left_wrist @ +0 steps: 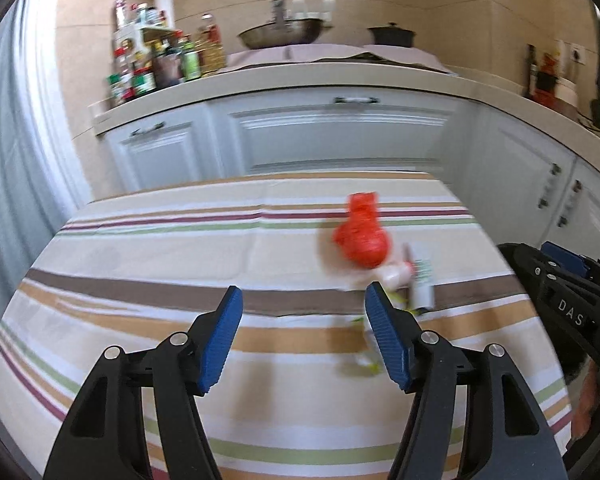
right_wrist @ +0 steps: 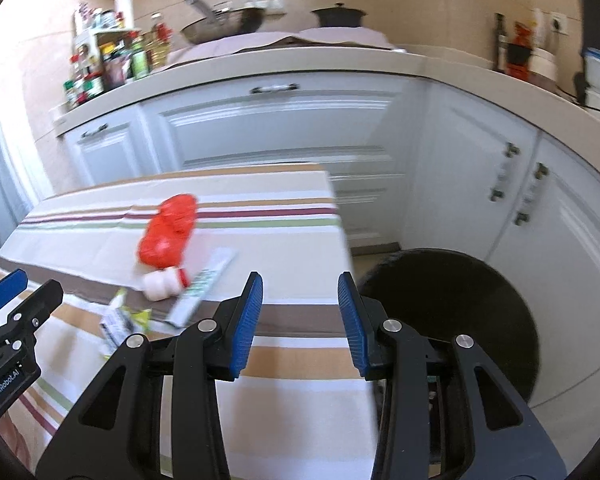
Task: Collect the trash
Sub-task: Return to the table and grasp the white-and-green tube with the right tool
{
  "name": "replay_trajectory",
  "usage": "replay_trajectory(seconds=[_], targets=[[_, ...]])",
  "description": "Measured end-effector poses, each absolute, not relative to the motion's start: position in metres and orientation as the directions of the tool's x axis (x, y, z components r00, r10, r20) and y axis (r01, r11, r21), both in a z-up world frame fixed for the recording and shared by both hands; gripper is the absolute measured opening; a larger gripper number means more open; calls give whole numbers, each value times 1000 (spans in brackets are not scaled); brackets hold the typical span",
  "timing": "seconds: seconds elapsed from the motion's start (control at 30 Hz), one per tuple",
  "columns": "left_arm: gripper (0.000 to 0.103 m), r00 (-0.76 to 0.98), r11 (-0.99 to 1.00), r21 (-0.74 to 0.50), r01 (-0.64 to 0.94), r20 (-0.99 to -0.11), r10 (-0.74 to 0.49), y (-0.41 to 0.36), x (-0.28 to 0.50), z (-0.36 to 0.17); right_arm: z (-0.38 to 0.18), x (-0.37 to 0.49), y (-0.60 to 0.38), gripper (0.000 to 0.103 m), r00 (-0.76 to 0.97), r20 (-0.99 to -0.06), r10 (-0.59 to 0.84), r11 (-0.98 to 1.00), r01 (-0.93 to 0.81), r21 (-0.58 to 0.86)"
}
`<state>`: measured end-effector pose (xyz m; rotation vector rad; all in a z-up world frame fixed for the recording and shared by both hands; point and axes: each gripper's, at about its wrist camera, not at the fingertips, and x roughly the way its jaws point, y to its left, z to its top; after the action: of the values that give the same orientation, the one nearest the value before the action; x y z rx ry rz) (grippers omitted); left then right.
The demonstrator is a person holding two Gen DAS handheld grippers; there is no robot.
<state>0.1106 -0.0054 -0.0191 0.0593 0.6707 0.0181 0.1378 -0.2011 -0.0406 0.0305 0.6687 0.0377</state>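
Trash lies on a striped tablecloth (left_wrist: 140, 248): a crumpled red plastic bag (left_wrist: 362, 236) (right_wrist: 168, 228), a small white bottle with a red cap (right_wrist: 165, 282) (left_wrist: 398, 274), a flat white and green box (right_wrist: 204, 284) (left_wrist: 422, 280), and a yellow-green wrapper (right_wrist: 126, 318) (left_wrist: 366, 364). My left gripper (left_wrist: 303, 312) is open and empty, above the table just left of the trash. My right gripper (right_wrist: 300, 300) is open and empty over the table's right edge, right of the trash. A black round bin (right_wrist: 460, 304) stands on the floor beside the table.
White kitchen cabinets (left_wrist: 340, 136) and a counter run behind and to the right of the table. On the counter are bottles and spice jars (left_wrist: 156, 60), a wok (left_wrist: 284, 34) and a black pot (left_wrist: 392, 34). The right gripper's body (left_wrist: 568, 300) shows at the left view's right edge.
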Motion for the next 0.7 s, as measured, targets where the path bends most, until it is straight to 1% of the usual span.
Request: replay_trajectory(seconds=[0.27,0.7], targets=[[63,763,995,55,-85,-638,101,39,111,-30,-51,150,-154,38,751,-654,92,994,-104,20],[63,739,983,37,-183,-654,162,92,117,-41,-74,172,-122,38,685,-726,62,993,-115,-24]])
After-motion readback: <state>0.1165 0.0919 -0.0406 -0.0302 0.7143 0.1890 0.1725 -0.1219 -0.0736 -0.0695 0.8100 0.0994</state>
